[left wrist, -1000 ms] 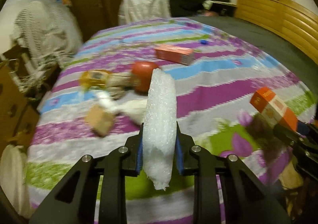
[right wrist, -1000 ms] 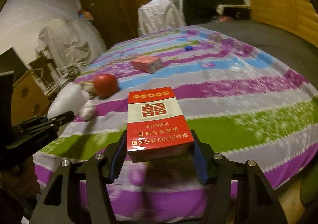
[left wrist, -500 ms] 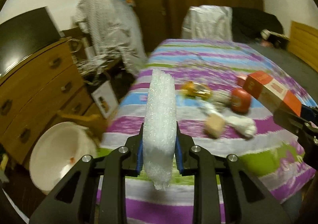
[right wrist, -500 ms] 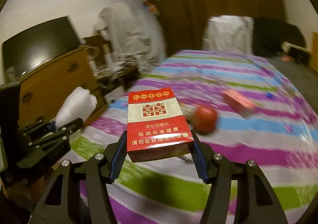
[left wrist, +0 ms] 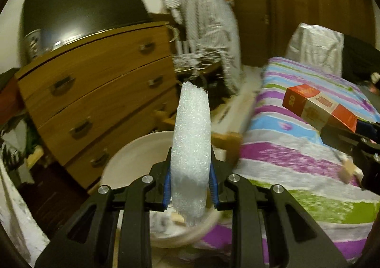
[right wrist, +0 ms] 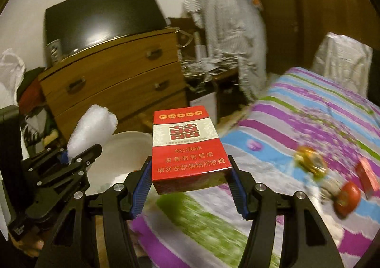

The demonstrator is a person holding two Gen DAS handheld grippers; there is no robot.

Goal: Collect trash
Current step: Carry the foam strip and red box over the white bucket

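Note:
My left gripper is shut on a white foam strip and holds it over a white round bin on the floor beside the bed. My right gripper is shut on a red and white cigarette pack, in the air above the bed's corner. The pack also shows at the right of the left wrist view. The foam and the bin show at the left of the right wrist view. Other trash lies on the bed: a red round object, a yellow wrapper and a red box.
A wooden chest of drawers with a dark TV on it stands left of the bin. The striped bed fills the right. Clothes hang on a rack behind, by a dark door.
Both grippers have swung left, away from the bed toward the chest of drawers and the white bin. Each keeps its hold on its item. The bin has come in under the left gripper.

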